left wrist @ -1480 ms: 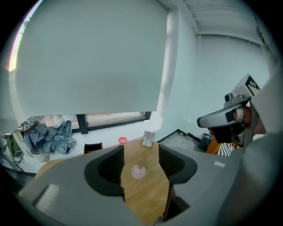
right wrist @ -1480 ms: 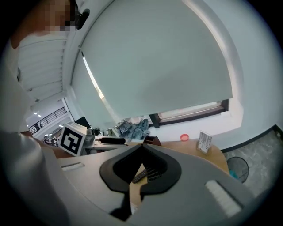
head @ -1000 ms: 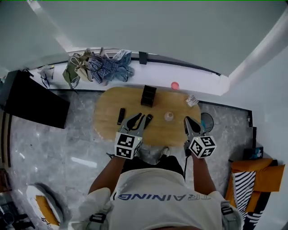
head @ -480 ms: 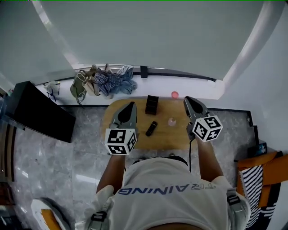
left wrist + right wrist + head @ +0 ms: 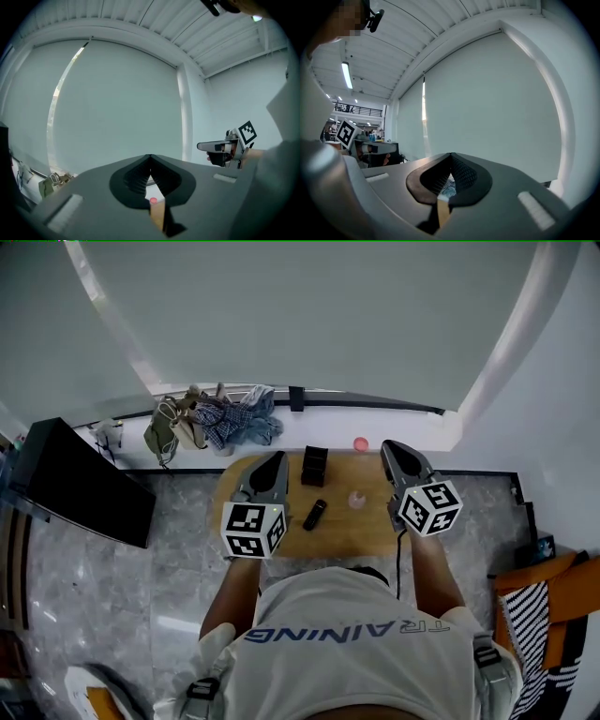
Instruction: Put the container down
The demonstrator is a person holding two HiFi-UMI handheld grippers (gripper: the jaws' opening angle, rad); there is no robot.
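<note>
Left tongs (image 5: 273, 463) and right tongs (image 5: 391, 450) hung shut, empty, over the bench (image 5: 352, 532). Only the head view showed its black container (image 5: 315, 465) and clear jar (image 5: 357, 498).

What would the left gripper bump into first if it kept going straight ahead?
Probably the pale wall beyond the table: the left gripper, jaws shut and empty, points above it, with nothing seen in between.

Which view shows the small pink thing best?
The head view: the pink thing shows whole from above, by the table's far edge. The left gripper view shows only a pink dot past its jaws; the right gripper view shows none.
</note>
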